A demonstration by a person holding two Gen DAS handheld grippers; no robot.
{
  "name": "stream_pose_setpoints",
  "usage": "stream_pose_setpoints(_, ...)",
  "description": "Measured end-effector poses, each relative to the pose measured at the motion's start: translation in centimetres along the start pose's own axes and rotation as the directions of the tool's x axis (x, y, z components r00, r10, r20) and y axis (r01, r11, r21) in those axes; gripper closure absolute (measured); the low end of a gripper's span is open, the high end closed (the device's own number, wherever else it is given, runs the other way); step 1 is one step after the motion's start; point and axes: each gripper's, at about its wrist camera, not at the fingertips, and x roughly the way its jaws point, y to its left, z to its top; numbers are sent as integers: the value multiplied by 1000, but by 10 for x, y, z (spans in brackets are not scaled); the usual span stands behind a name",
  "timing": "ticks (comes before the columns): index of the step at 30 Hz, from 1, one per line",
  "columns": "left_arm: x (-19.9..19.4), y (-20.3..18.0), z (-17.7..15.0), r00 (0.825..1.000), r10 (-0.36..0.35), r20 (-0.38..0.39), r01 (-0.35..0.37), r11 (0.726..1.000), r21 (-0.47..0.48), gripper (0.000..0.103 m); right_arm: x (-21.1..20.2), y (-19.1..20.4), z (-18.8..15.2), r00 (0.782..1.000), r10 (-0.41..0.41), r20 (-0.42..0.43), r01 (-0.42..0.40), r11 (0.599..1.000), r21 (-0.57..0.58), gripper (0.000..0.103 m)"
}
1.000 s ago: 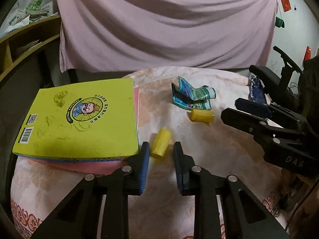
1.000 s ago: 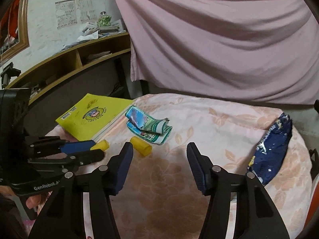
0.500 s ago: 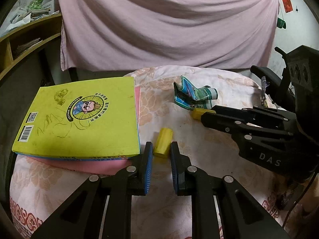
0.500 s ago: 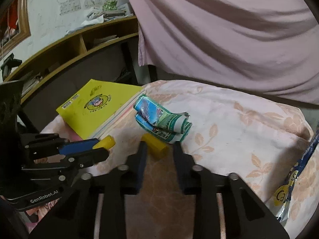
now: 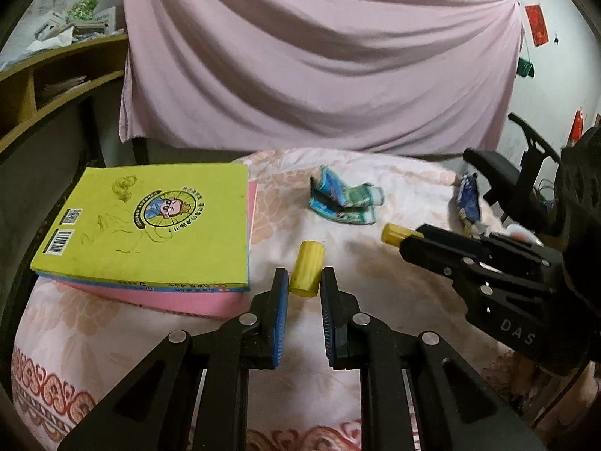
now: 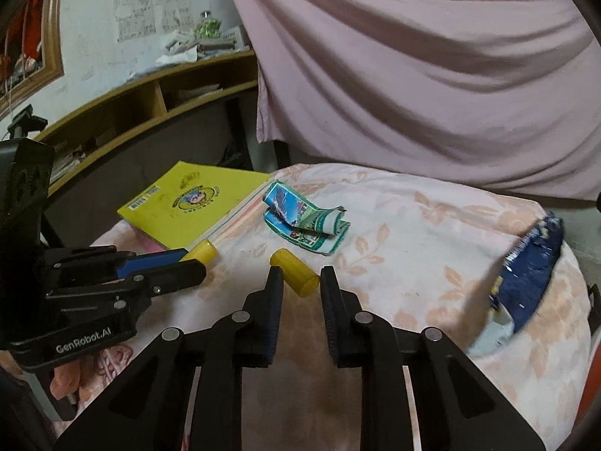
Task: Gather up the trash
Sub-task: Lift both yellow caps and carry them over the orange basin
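Two short yellow cylinders are the nearest trash. My left gripper (image 5: 304, 277) is shut on one yellow cylinder (image 5: 307, 273), just right of the yellow book. My right gripper (image 6: 300, 276) has the other yellow cylinder (image 6: 295, 272) between its jaws, which are closing with the pads pressing on it. In the left wrist view the right gripper (image 5: 413, 238) comes in from the right with that cylinder (image 5: 392, 233) sticking out of its tips. A crumpled teal wrapper (image 5: 343, 203) lies beyond both. A dark blue snack bag (image 6: 526, 263) lies at the table's right edge.
A yellow book (image 5: 150, 225) on a pink one fills the table's left side. The round table wears a pink floral cloth (image 6: 413, 225). A pink sheet (image 5: 319, 56) hangs behind, wooden shelves (image 6: 131, 112) stand left, and a black chair (image 5: 499, 176) stands right.
The right gripper moved in over the second cylinder and closed from wide open around it. The left gripper narrowed onto its cylinder, and both have risen slightly.
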Motion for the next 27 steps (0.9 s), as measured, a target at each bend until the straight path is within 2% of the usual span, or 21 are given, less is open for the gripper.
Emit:
stream_pose_setpoints(4,-20,-13,-3,996,-4,85,4,1000,2,89,-28,0,-9,995,-18,101,16,1000,13,85)
stream_pose_setpoints(7,-36,-26,-5,987,-8,161,9,1000,-2,89,-50,-1,-16,982,-35,183,30,999,32,85)
stream_pose_setpoints(12,-59,-47,-6,964,-15,266,14,1000,7,89,-87,-3,-27,946,-74,315,57,996,65,85)
stream_pose_setpoints(16,-74,-66,-2,944,-24,329,16,999,28,89,-108,-5,-32,916,-111,385,87,993,81,85)
stream_pose_setpoints(22,-94,-98,4,912,-36,409,11,998,64,89,-146,-14,-33,847,-185,499,150,982,111,85)
stream_pose_setpoints(27,-108,-127,12,882,-68,466,24,995,99,89,-179,-20,-34,774,-257,579,210,966,148,85)
